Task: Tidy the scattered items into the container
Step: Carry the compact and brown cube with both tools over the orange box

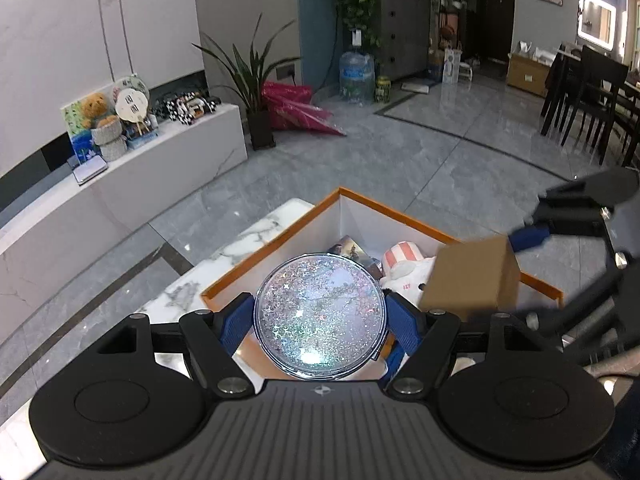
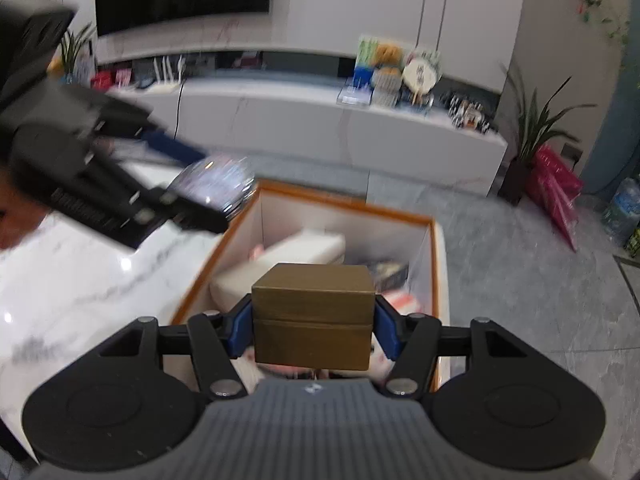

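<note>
Left gripper (image 1: pixel 320 320) clamped on a round glitter disc (image 1: pixel 319 317), blue pads touching its left and right edges, disc held flat-face toward the camera over the near-left rim of the box (image 1: pixel 280 236). Right gripper (image 2: pixel 314 322) clamped on a small brown carton (image 2: pixel 314 312), pads on both side faces, carton level and hovering above the box interior (image 2: pixel 424 256). In the left view the carton (image 1: pixel 472 280) sits over the box's right side with the right gripper's blue pad (image 1: pixel 528 236) on it; in the right view the left gripper (image 2: pixel 200 184) and disc (image 2: pixel 216 184) are blurred at the box's far-left corner. Box is orange-rimmed, white inside, standing on a marble table (image 2: pixel 80 280). Already inside: a striped plush (image 1: pixel 404 264), a printed booklet (image 1: pixel 348 248), a white box (image 2: pixel 304 248). Background: TV console (image 2: pixel 280 116), potted plant (image 1: pixel 256 80), water jug (image 1: pixel 356 76), dining chairs (image 1: pixel 592 92).
</note>
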Available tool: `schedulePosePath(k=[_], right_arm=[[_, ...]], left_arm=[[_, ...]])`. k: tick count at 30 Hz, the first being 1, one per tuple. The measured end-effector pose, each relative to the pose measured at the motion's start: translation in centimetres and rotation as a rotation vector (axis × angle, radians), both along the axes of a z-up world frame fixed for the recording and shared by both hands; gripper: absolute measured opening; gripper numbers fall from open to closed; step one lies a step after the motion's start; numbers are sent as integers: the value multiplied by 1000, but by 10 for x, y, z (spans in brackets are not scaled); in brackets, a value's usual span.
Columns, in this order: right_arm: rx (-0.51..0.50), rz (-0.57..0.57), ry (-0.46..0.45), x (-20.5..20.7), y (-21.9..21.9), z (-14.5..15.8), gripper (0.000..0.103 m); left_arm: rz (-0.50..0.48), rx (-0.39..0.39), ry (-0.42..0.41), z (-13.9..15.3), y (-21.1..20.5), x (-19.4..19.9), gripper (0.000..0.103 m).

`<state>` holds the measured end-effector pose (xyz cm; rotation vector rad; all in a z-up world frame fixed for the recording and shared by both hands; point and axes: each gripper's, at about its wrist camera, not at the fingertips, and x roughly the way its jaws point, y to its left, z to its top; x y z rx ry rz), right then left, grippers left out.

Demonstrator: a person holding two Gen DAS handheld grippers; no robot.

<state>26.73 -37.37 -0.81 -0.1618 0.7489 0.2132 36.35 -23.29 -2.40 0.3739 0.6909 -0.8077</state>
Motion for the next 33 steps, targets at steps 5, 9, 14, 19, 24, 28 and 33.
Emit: schedulePosePath(k=[5,9,14,19,24,28,33], right_arm=[[-29,43,87,-2,-6,-19,63],[-35,60,128,-4,-11,-23,63],[-65,56,181,-8,-10,-30,63],[-92,37,208,-2,-12,-40,63],[-112,34,223,0,-11,-43,63],[-112,30,232,3,-15,-44,63],[-148,26,242,5,-11,-49,63]], left_arm=[[-14,23,20,-17,-23,7,84],[-9,45,25,-27,-38,15,84],[4,89,28,-36,-55,30,84],[11,109,39,-45,-72,42,84],[25,145,65,-57,-87,57,84],[45,145,111,-66,-92,67,84],[58,159,118,-72,-99,74,84]])
